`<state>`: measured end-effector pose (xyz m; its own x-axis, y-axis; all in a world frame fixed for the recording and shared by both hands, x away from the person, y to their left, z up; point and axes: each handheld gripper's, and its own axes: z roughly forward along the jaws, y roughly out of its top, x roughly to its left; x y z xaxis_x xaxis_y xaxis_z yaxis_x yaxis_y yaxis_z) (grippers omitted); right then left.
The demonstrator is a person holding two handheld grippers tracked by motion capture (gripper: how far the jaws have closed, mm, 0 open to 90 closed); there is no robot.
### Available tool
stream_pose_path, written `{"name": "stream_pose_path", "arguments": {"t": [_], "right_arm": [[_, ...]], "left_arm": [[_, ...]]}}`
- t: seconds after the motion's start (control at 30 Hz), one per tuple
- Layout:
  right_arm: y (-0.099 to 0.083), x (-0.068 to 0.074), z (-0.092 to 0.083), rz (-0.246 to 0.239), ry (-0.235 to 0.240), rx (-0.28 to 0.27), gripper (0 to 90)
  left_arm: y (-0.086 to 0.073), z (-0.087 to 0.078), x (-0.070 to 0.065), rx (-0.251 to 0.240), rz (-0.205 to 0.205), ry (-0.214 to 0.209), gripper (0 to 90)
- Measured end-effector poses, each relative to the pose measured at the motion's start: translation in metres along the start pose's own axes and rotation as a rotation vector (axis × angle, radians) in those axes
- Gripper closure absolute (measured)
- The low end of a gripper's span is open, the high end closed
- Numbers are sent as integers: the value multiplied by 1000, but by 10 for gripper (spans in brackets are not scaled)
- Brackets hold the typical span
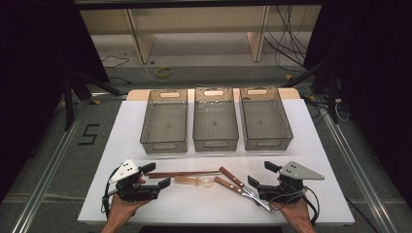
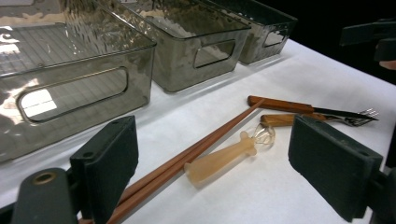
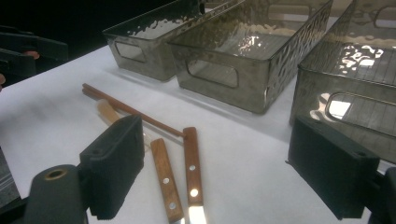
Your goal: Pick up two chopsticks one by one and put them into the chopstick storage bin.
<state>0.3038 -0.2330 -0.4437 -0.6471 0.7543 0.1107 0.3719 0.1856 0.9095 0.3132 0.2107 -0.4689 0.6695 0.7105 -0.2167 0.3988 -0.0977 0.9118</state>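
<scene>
A pair of brown chopsticks (image 1: 184, 173) (image 2: 205, 142) (image 3: 130, 109) lies across the white table's near part. A translucent amber utensil (image 1: 194, 181) (image 2: 224, 158) (image 3: 108, 112) rests just in front of them. A wood-handled knife (image 1: 232, 176) (image 2: 285, 105) (image 3: 192, 163) and a wood-handled fork (image 1: 228, 185) (image 2: 285, 120) (image 3: 166, 179) lie side by side to their right. My left gripper (image 1: 155, 175) (image 2: 219, 135) is open at the chopsticks' left ends, holding nothing. My right gripper (image 1: 262, 174) (image 3: 219, 158) is open over the metal ends of the knife and fork, empty.
Three smoky clear bins stand in a row behind the utensils: left (image 1: 164, 121) (image 2: 70, 70), middle (image 1: 215, 119) (image 2: 196, 42), right (image 1: 266, 118) (image 2: 266, 28). The white table surface (image 1: 320, 160) ends close to the hands. Cables lie on the floor beyond.
</scene>
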Motion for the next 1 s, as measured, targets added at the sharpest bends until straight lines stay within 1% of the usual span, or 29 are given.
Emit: {"name": "stream_pose_path", "arguments": {"t": [0.1,0.17,0.27,0.3,0.33,0.4,0.43,0.47,0.5,0.57,0.63,0.7,0.77,0.83,0.93,1.0], "right_arm": [[0,0,0,-3,-3,5,194],[0,0,0,-2,1,5,193],[0,0,1,-2,6,15,194],[0,0,1,-2,6,15,194],[0,0,1,-3,7,17,194],[1,0,1,1,9,15,194],[1,0,1,3,12,16,194],[1,0,1,4,15,21,194],[1,0,1,4,15,21,194],[1,1,3,-3,21,26,194],[1,1,4,-4,22,32,195],[0,1,4,-3,28,34,195],[0,1,4,-3,30,37,196],[0,1,4,0,33,42,197],[0,0,5,2,36,45,197],[0,0,5,5,37,43,198]], "left_arm": [[2,0,1,17,2,4,155],[4,1,1,41,5,4,155],[8,3,1,73,33,20,159],[9,3,1,81,35,23,159],[11,4,1,91,33,17,162],[14,7,3,123,30,27,168],[15,9,4,140,33,24,171],[19,13,5,168,46,35,175],[19,13,5,168,46,35,175],[25,16,6,194,77,47,182],[31,19,8,218,86,41,196],[37,24,10,244,109,45,220],[41,29,11,290,126,35,242],[44,34,12,323,154,46,272],[45,42,15,391,180,38,297],[46,46,16,420,194,38,327]]}}
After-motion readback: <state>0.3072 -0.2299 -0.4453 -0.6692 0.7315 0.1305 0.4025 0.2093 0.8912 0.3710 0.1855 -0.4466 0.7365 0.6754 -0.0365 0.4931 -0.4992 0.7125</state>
